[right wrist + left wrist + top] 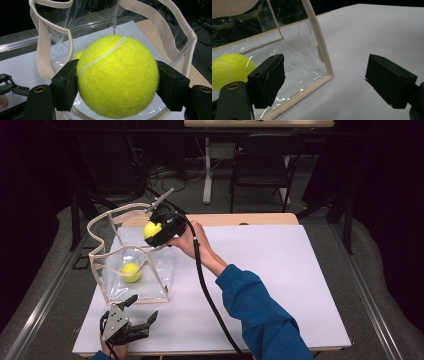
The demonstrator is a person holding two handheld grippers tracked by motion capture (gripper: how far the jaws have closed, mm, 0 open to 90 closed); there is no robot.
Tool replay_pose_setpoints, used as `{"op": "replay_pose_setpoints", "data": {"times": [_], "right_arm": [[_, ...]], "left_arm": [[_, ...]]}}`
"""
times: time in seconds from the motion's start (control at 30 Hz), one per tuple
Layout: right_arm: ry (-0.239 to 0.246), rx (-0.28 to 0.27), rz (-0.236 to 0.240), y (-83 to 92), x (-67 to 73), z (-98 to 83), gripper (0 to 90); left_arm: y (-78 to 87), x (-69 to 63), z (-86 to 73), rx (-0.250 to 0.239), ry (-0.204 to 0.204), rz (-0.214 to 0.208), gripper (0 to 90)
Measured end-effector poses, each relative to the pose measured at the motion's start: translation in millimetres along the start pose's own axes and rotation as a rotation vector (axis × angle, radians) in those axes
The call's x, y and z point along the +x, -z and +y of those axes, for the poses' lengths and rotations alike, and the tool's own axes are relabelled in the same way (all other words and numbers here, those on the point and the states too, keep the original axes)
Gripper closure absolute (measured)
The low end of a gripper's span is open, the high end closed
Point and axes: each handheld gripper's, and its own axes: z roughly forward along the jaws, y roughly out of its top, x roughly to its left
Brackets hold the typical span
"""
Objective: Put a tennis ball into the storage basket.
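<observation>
A tennis ball (117, 76) is pinched between the jaws of the right gripper (159, 232) above the mouth of the clear tote bag (161, 275), apparently for dropping beside a second ball (131, 272) inside, while the left gripper (141, 311) is kept spread just short of the bag's near corner.

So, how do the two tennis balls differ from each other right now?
The held tennis ball is clamped between the jaws of the right gripper, raised above the opening of the clear bag. The ball in the bag lies loose on the bag's bottom, touched by no gripper; the left gripper is open on the table outside the bag. Both are yellow-green felt tennis balls.
</observation>
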Motion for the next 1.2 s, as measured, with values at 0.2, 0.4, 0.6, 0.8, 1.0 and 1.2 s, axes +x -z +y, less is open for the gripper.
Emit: {"op": "replay_pose_setpoints", "data": {"times": [0.2,0.4,0.6,0.8,1.0,1.2], "right_arm": [[-0.001,0.03,0.007,-4.2,-1.0,-0.6,26.4],[0.003,0.05,0.01,-7.2,-0.1,-0.7,26.4],[-0.004,0.072,0.011,-9.5,-0.3,-1.9,26.3],[-0.008,0.083,0.016,-11.2,-0.6,-2.6,26.3],[-0.014,0.107,0.02,-13.4,0.2,-2.3,26.2],[-0.019,0.129,0.033,-16.0,0.6,-2.0,26.0]], "left_arm": [[0.1,0.3,-0.2,0.0,-0.001,0.0,15.9],[0.1,0.2,-0.3,-0.001,-0.003,0.0,15.9],[0.0,-0.2,-0.3,0.0,-0.002,0.0,15.9],[0.1,0.1,-0.3,0.0,-0.004,0.0,15.9],[0.1,-0.2,-0.3,-0.001,-0.002,0.0,15.9],[0.1,-0.3,-0.2,-0.002,-0.003,0.0,15.9]]}}
